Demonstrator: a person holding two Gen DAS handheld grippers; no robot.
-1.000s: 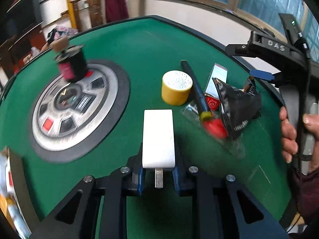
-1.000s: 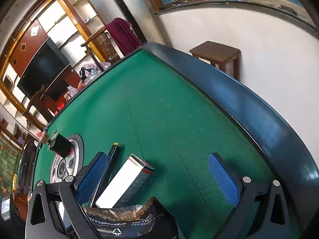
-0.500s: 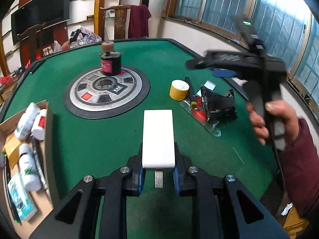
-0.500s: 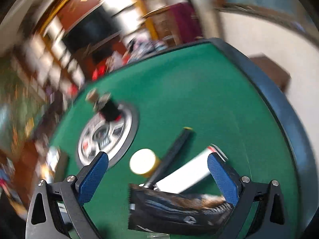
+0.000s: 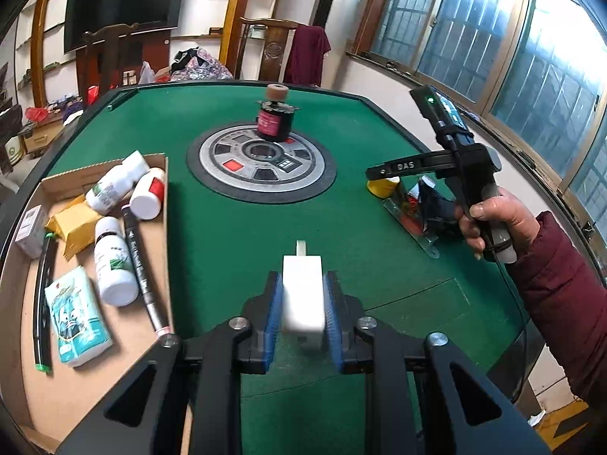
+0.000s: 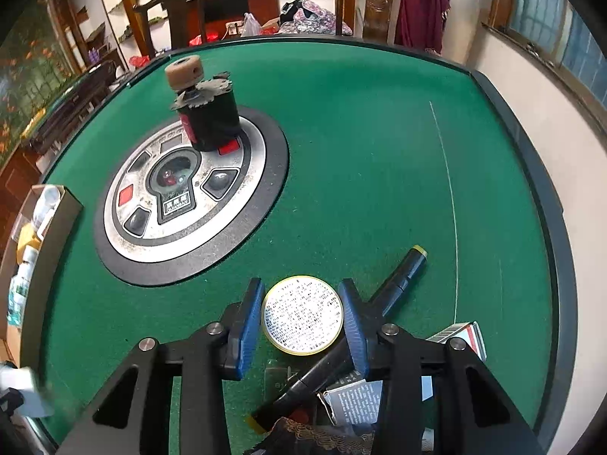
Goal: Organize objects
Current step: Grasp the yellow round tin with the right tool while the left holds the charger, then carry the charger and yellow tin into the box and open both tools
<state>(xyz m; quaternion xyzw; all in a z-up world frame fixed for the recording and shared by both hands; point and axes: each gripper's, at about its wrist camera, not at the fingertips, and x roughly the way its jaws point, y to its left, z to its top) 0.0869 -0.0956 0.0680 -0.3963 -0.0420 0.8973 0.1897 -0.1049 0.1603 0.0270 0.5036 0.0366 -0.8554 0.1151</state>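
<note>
Above green surface point(image 5: 235, 235) a white block point(image 5: 303, 295) is pinched in the left claw point(image 5: 303, 305) beside the cardboard tray point(image 5: 34, 197), while a yellow round tin point(image 6: 302, 314) is framed by the closing right claw point(image 6: 302, 320).

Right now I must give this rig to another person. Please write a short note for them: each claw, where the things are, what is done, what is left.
Left claw: shut on the white block, above the green table, beside the cardboard box.
Right claw: closing around the yellow round tin, which is between its pads.
Done: bottles, a marker and tissue pack lie in the box.
Left: the block, the tin, then the black marker, the small carton and the dark packet on the table's right side.
</note>
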